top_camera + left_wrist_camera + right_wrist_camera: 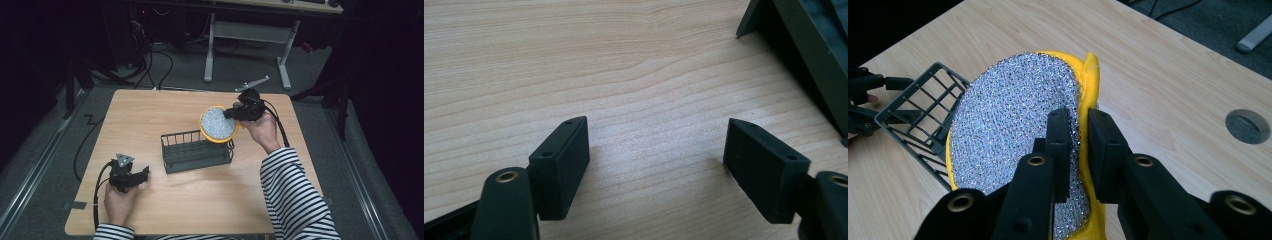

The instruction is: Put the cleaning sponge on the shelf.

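Scouring pad, round with a yellow rim and a glittering silver face, hangs on edge over the right end of the rack, pinched in your right tongs. Going left to right: your left tongs rest low on the wooden surface near its front left, jaws spread wide with nothing between them, probably waiting. Just beside them sits the dark wire rack, its slots open upward. Above its right end, your right tongs are pressed onto the pad's rim, which keeps it upright, likely so it can slide edge-first between the rack's bars.
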Demonstrator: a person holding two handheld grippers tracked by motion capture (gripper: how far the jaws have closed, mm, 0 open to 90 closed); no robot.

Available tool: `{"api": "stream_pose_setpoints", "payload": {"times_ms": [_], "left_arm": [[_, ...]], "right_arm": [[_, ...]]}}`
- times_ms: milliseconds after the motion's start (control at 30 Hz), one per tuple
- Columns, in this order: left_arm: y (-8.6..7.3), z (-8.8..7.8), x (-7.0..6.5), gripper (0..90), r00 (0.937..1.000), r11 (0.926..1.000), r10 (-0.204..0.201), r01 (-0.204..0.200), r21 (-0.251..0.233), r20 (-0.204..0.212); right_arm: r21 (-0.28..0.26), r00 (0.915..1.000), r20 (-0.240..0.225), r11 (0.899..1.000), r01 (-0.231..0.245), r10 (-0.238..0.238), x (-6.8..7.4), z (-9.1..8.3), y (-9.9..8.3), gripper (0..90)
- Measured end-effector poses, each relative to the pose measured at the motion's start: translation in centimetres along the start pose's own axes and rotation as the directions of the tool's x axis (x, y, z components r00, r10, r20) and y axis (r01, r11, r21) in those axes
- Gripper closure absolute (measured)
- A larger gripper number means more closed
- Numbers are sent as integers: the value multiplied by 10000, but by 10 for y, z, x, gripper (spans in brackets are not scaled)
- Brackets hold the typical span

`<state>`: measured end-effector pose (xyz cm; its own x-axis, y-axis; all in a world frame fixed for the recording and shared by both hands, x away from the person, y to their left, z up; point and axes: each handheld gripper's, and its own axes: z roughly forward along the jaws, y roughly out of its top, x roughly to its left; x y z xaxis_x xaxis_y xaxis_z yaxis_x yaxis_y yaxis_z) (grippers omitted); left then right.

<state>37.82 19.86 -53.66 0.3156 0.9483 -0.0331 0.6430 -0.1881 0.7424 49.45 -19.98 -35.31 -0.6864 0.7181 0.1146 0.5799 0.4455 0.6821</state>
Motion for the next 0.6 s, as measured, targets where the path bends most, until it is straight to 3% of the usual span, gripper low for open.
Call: {"api": "stream_pose_setpoints", "payload": {"times_ms": [267,600], "left_arm": [[0,0,0,271,10000,10000,-11,11,-4,9],[0,0,0,271,10000,10000,0,0,-9,-14]], "right_arm": [[165,9998,-6,9997,201,-201,6,23,4,807],[240,9994,-60,9991,353,-352,8,37,-2,802]]}}
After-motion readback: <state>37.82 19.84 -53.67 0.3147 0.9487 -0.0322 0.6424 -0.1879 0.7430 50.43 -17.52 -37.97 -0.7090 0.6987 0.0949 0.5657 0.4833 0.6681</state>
